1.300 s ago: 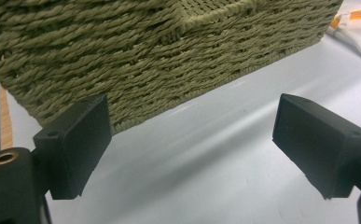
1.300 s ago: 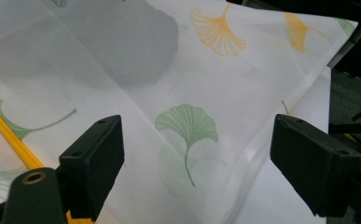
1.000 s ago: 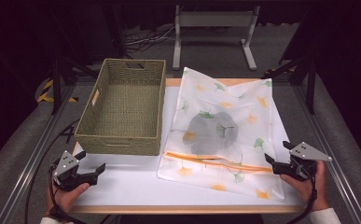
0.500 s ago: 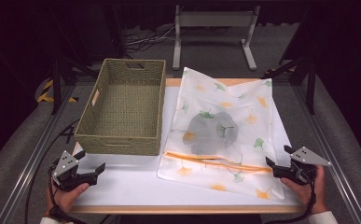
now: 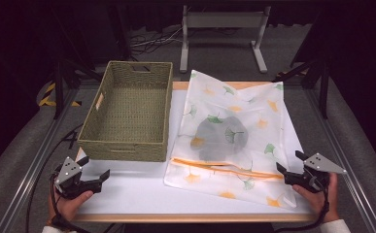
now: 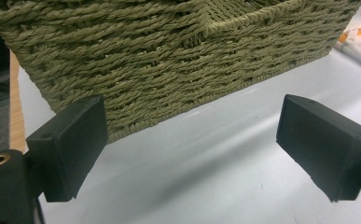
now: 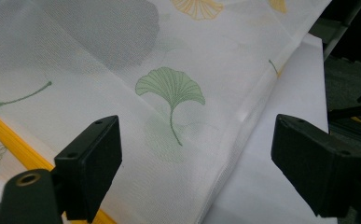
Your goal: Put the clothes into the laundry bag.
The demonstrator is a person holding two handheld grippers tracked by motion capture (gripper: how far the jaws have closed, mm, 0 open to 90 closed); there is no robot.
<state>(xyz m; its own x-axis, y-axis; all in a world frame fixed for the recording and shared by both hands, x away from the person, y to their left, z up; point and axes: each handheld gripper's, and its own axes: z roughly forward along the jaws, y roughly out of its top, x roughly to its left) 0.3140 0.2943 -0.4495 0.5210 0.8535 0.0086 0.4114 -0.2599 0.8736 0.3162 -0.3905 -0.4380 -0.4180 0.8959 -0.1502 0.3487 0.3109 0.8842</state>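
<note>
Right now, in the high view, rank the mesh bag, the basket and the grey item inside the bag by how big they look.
1. Bag, largest.
2. Basket, next, though the two are close in footprint and the basket stands taller.
3. Grey item, clearly smallest, seen through the mesh.

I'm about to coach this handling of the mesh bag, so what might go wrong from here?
The right gripper hovers open at the mesh bag's right edge; thin fabric lying flat on the table may slip from the fingers or only the top layer may get pinched. The dark item inside could slide when the bag lifts. The left gripper, also open, sits close to the woven basket and might nudge it.
</note>
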